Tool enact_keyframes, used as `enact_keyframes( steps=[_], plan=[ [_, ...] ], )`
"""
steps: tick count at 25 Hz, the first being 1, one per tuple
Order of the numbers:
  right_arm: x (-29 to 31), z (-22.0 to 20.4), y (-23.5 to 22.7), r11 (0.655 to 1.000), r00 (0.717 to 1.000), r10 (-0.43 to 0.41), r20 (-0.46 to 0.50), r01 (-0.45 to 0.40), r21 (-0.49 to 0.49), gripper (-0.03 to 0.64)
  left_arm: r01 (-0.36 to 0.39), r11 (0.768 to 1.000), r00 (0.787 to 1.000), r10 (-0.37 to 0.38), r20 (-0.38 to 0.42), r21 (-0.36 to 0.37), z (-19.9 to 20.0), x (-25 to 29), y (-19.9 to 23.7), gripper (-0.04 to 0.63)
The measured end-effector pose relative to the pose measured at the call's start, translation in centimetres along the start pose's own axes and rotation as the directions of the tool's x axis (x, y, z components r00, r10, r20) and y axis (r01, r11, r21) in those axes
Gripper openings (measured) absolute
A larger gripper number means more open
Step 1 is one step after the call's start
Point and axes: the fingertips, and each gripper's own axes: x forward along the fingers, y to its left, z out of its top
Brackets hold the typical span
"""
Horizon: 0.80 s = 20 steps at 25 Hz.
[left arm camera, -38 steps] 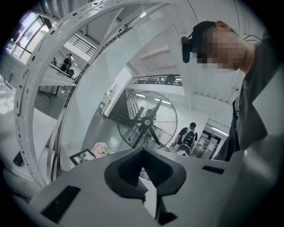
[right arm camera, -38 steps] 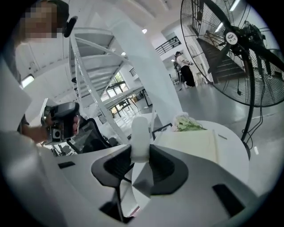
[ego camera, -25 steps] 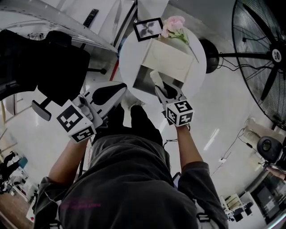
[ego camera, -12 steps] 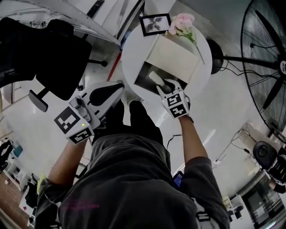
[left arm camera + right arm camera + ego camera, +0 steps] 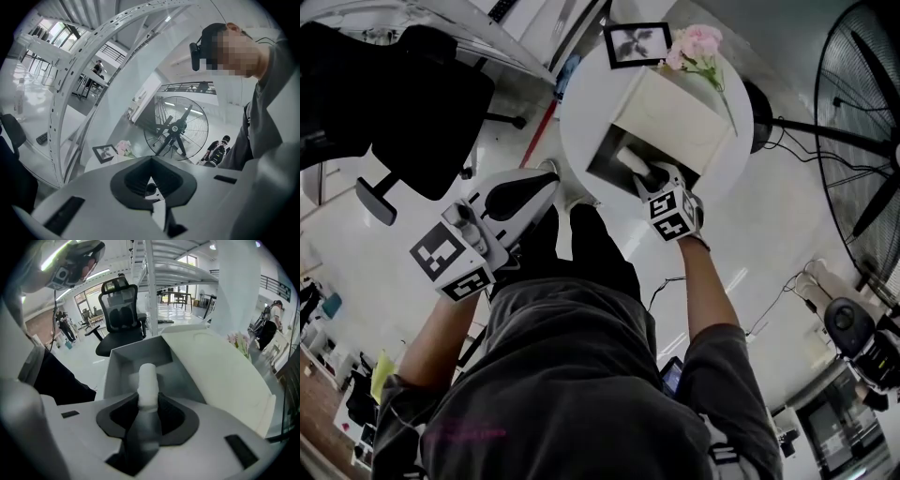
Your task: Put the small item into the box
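Note:
An open white box [image 5: 675, 112] stands on a small round white table [image 5: 581, 112], its lid tilted back and its grey inside [image 5: 609, 161] showing. My right gripper [image 5: 649, 174] is shut on a small white cylinder-shaped item [image 5: 633, 161] and holds it over the box's opening. In the right gripper view the item [image 5: 147, 383] sticks out from my right gripper [image 5: 149, 404], with the box's inside [image 5: 131, 357] just beyond and the lid [image 5: 211, 366] to the right. My left gripper [image 5: 549, 178] hangs left of the table, shut and empty; in its own view the left gripper [image 5: 151, 161] points at the room.
A black picture frame [image 5: 636, 44] and pink flowers [image 5: 698, 45] sit on the table behind the box. A large standing fan [image 5: 862, 122] is at the right, a black office chair [image 5: 412, 103] at the left. The person's legs are right under the table's near edge.
My right gripper has carried the white item forward from the box's near edge to over its opening. The left gripper has stayed about where it was.

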Motion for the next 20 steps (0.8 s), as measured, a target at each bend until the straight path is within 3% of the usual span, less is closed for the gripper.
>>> enact_keyframes(
  steps=[12,20],
  plan=[
    [1.1,-0.4,-0.2,0.998,0.999,-0.018,-0.051,0.015,-0.061,0.142,-0.007,1.000,1.000,0.007,0.006,-0.007,-0.1,-0.4,0.4,0.014],
    [0.7,-0.3,-0.4,0.999,0.998,-0.028,-0.049,0.027,-0.018,0.171,0.001,1.000,1.000,-0.001,0.005,-0.001,0.3,-0.6,0.2,0.014]
  ],
)
